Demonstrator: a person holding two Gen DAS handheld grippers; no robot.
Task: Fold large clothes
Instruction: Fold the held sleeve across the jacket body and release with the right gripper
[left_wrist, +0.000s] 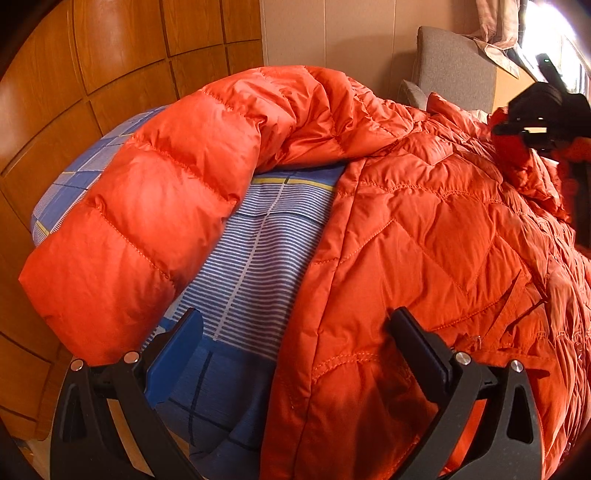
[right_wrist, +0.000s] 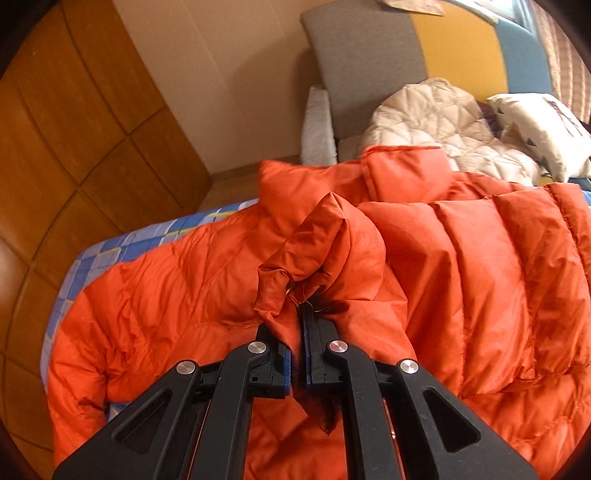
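An orange quilted down jacket (left_wrist: 424, 229) lies spread on a bed with a blue checked sheet (left_wrist: 255, 236). Its left sleeve (left_wrist: 147, 206) curves out to the left over the sheet. My left gripper (left_wrist: 295, 325) is open and empty, low over the jacket's side edge and the sheet. My right gripper (right_wrist: 300, 317) is shut on a bunched fold of the jacket (right_wrist: 325, 254) and holds it above the jacket's body (right_wrist: 166, 288). The right gripper also shows in the left wrist view (left_wrist: 532, 125), at the far right.
A wooden panelled wardrobe (left_wrist: 92, 74) stands close to the left of the bed. A grey headboard (right_wrist: 369, 55) is behind. A cream quilted garment (right_wrist: 443, 122) and a patterned pillow (right_wrist: 543, 125) lie at the bed's head.
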